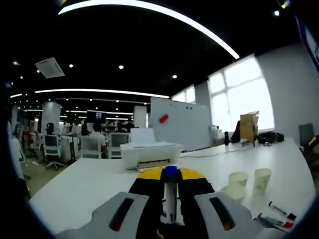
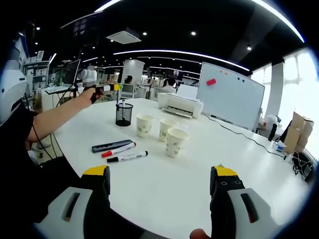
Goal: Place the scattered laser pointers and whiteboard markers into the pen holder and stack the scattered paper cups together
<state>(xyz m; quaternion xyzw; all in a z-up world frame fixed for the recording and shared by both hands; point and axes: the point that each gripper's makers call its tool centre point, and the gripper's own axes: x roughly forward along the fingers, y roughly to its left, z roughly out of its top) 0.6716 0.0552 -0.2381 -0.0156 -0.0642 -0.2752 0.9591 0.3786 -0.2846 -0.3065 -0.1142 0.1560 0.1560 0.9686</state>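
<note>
Left gripper [image 1: 171, 209] clamped on a blue-capped marker [image 1: 171, 191], raised above pen holder [image 2: 123, 114]. Right gripper [image 2: 162, 191] wide, idle. Next: lower marker into holder. Three pens [image 2: 119, 151] and cups [image 2: 175, 142] remaining on table [image 2: 164, 184].

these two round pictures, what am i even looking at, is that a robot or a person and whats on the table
It is a person, not a robot, holding a two-jaw claw in each hand. Each claw carries a fisheye camera, hence the round pictures.

The left gripper view looks along the left claw, shut on a blue-capped marker.

The right gripper view looks along the right claw, open with nothing in it. It also shows the person's arm stretched out, holding the left claw above a black mesh pen holder.

On the white table stand three paper cups, unstacked. Beside them lie a red-capped marker, a black-capped marker and a dark pen-shaped item. A white printer sits farther back.
</note>
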